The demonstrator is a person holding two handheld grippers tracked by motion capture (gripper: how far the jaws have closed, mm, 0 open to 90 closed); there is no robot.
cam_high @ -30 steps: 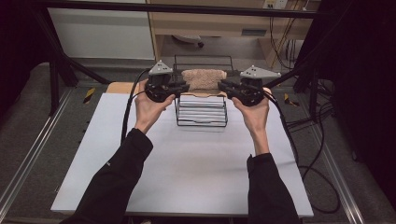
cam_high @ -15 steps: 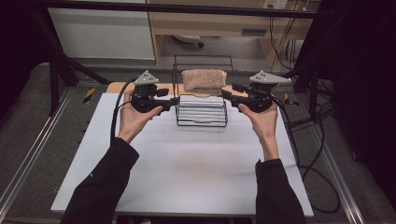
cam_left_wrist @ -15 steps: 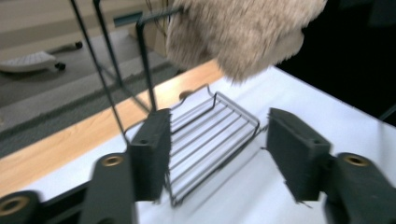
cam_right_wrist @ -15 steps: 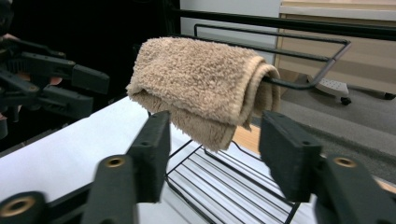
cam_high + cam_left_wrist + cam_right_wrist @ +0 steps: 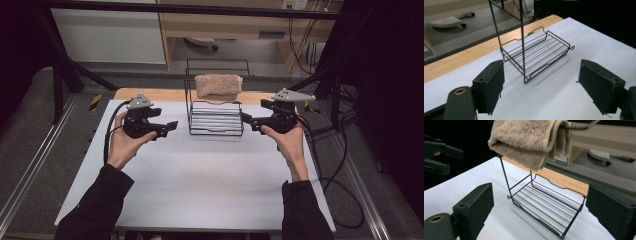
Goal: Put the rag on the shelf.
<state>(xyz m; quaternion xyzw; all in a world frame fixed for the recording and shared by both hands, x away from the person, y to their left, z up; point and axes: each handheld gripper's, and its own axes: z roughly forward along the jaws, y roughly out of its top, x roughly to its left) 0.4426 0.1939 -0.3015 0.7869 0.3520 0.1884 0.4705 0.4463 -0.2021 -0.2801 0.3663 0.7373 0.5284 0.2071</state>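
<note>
**Now both grippers stand open beside the rack, the towel hangs on top**

Clearly the folded beige towel (image 5: 218, 86) is draped over the top bar of the black wire rack (image 5: 216, 119), so it hangs above the rack's ribbed tray and not in it. I judge it hangs there so that air can reach both sides and the tray below stays free.

The left gripper (image 5: 169, 126) is held just to the left of the rack, apart from it, and its jaws point toward the rack's side. In the left gripper view the jaws stand wide apart with nothing between them; the rack's near corner post rises ahead, between the two pads. The right gripper (image 5: 246, 119) is on the other side, very near the tray's edge; whether it touches the wire I cannot tell from above. Its jaws are also wide and hold nothing, and in the right gripper view the towel (image 5: 530, 138) hangs ahead and above them, the tray ahead and below.

Both grippers sit level with the tray on the white table (image 5: 200, 185), one on each flank. To my eye this looks like a resting position, since neither gripper aims up at the towel.
</note>
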